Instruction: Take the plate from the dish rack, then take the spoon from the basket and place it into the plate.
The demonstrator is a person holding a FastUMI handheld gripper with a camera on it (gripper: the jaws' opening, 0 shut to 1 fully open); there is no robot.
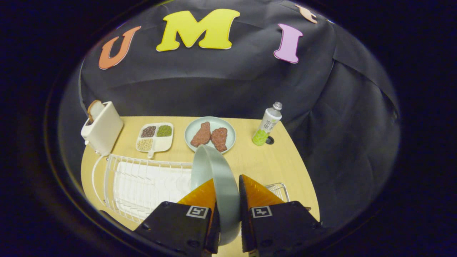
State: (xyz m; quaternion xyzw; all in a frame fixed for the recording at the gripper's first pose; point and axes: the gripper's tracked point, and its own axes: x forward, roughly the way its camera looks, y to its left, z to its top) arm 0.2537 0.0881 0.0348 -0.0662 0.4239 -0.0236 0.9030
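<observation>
A pale grey-green plate [214,167] stands on edge between my two fingers, held above the table and just right of the white wire dish rack [142,185]. My gripper [227,184] is shut on the plate, one finger pressing on each face. Behind the right finger shows a corner of a wire basket [279,189]; what lies in it is hidden, so no spoon can be made out.
On the wooden table [264,164] beyond the plate lie a round plate with two meat pieces [210,135], a divided tray of beans [155,137], a white toaster with bread [101,126] and a drink bottle [267,124]. Black cloth rises behind the table.
</observation>
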